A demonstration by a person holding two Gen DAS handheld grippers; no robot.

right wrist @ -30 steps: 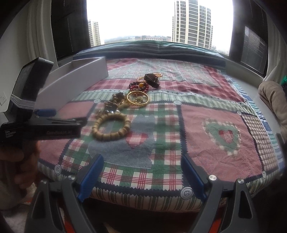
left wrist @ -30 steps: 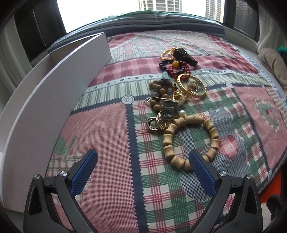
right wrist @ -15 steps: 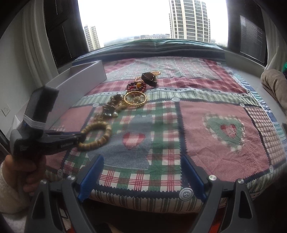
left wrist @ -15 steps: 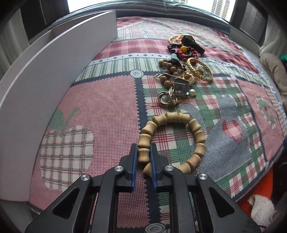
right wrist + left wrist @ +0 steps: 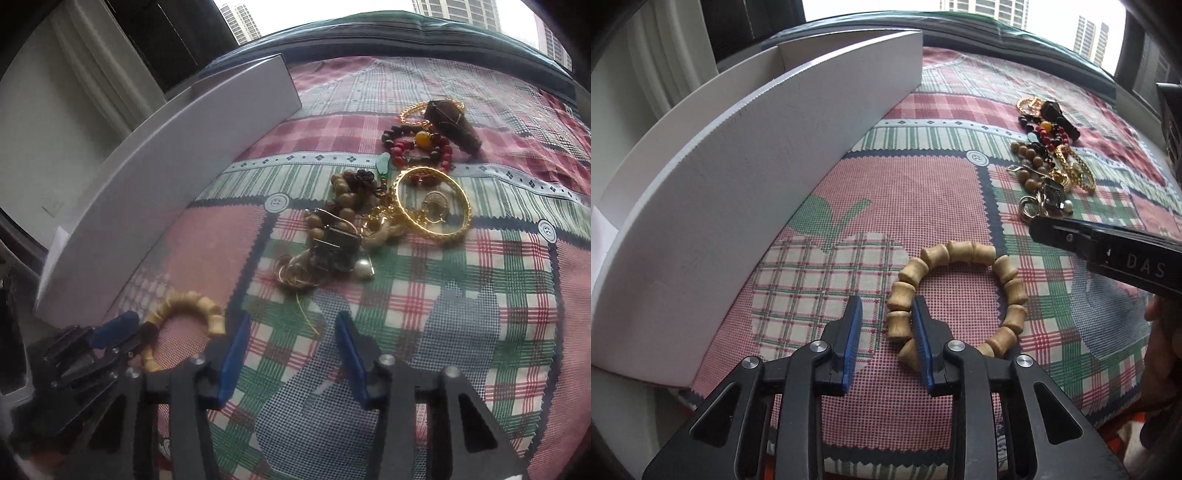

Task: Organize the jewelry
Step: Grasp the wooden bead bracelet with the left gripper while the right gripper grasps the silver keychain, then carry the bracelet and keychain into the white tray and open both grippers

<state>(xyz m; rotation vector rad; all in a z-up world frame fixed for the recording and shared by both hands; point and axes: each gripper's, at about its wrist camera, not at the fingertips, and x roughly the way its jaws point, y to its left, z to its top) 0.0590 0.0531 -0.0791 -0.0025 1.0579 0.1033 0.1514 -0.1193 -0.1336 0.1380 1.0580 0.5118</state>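
Note:
A wooden bead bracelet [image 5: 960, 299] lies on the patchwork quilt near the white box [image 5: 738, 177]. My left gripper [image 5: 886, 332] is open; its right finger rests against the bracelet's near beads and nothing is pinched. The bracelet also shows in the right wrist view [image 5: 184, 314]. A pile of jewelry [image 5: 388, 206] lies further back: a gold bangle [image 5: 432, 203], a red bead bracelet [image 5: 417, 151], a dark pendant [image 5: 450, 122], brown beads and rings. My right gripper [image 5: 291, 354] is open and empty, just short of the pile.
The long white box [image 5: 166, 177] stands along the quilt's left side, open at the top. The quilt's front edge [image 5: 886, 458] is close under my left gripper. The right gripper's black body [image 5: 1108, 254] crosses the left wrist view at the right.
My left gripper dragged the wooden bracelet left toward the white box, then opened off it. My right gripper moved forward and down toward the jewelry pile.

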